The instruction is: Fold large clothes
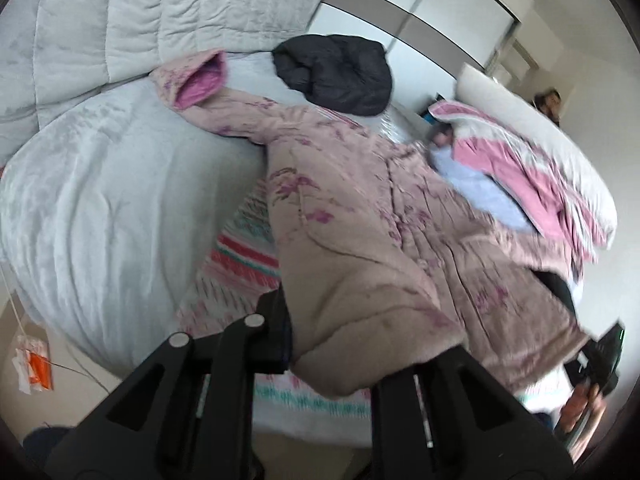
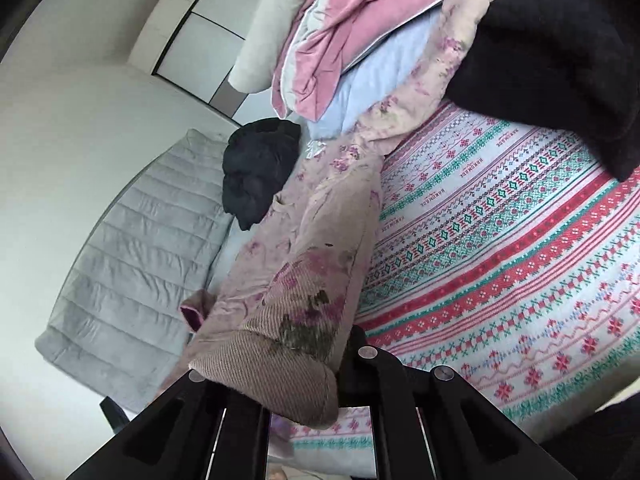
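The padded floral coat (image 1: 360, 208) is pinched at its near hem by both the left gripper (image 1: 328, 352) and right gripper (image 2: 288, 392); its long axis runs away across the bed (image 2: 520, 260) towards the headboard edge.

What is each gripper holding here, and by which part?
Both hold the pink floral padded coat by its near edge: the left gripper and the right gripper are each shut on a bunched fold of it.
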